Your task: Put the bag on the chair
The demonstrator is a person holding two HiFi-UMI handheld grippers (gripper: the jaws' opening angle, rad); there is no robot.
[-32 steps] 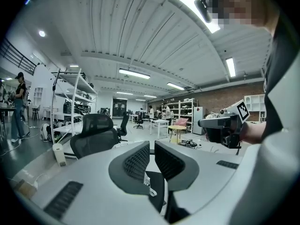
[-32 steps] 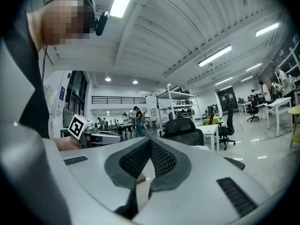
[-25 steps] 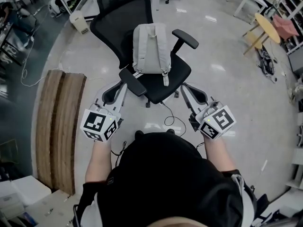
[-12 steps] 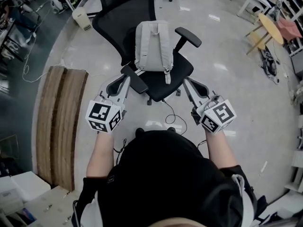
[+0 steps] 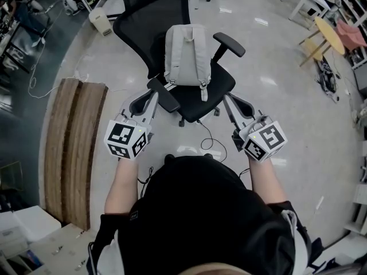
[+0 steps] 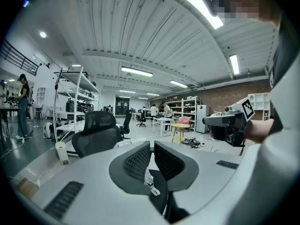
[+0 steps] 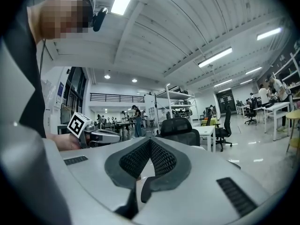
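Pale, glossy floor of a big open workshop fills the head view, with white desks at the far edge and a round yellow-topped wooden table at the upper right; a long strip of brown wooden planks lies on the floor at the left. At the bottom of the view is the person's black top, with both bare forearms reaching forward.

A black mesh-backed office chair on castors stands in front of the person, facing them; on its seat stands the light grey fabric backpack, upright against the backrest, between the two armrests, its shoulder straps facing the person.

The left gripper, grey with a black-and-white marker cube at its rear, points toward the chair just beside the nearer end of the left-hand armrest; its own view shows the dark ribbed pads drawn almost together, only a slit between them and nothing in it. The right gripper, built the same, points at the other side of the seat's front; its pads meet at the tips and hold nothing. Neither gripper touches the backpack.

A thin black cable curls on the floor between the chair's base and the person.
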